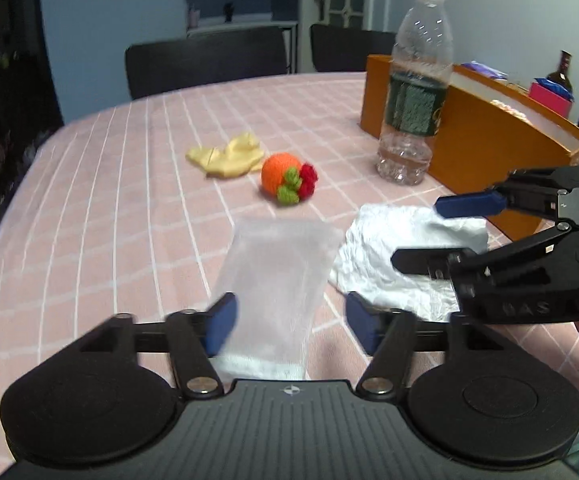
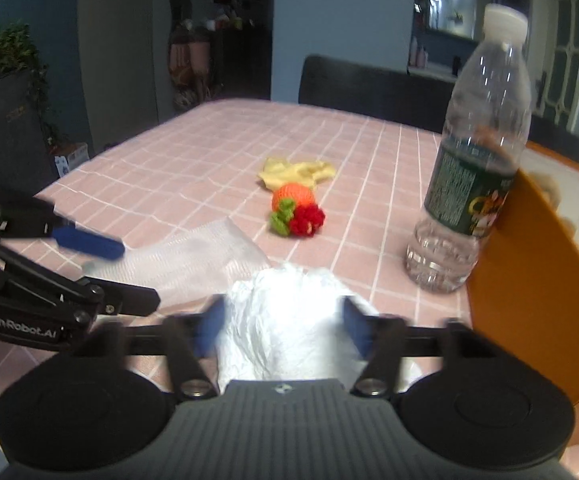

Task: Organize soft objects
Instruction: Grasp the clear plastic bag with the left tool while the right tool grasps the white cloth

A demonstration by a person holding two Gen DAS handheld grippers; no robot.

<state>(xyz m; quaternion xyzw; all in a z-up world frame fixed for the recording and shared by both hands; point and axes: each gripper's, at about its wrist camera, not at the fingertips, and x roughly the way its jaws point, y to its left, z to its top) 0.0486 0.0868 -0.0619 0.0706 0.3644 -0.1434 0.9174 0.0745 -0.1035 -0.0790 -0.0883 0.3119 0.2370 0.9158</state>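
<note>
A translucent white mesh pouch [image 1: 277, 280] lies flat on the pink checked tablecloth between the open fingers of my left gripper [image 1: 289, 320]; it also shows in the right wrist view [image 2: 193, 256]. A crumpled white cloth [image 1: 401, 256] lies to its right, between the open fingers of my right gripper [image 2: 281, 328], where it looks bright white [image 2: 289, 320]. Farther out lie a crocheted orange fruit with green and red bits [image 1: 287, 178] [image 2: 295, 208] and a yellow cloth [image 1: 229, 154] [image 2: 297, 172].
A clear water bottle [image 1: 415, 88] [image 2: 473, 160] stands right of centre. An orange open box [image 1: 489, 140] [image 2: 537, 264] sits at the right edge with items inside. Dark chairs [image 1: 205, 60] stand behind the table. The right gripper [image 1: 489, 232] appears in the left view.
</note>
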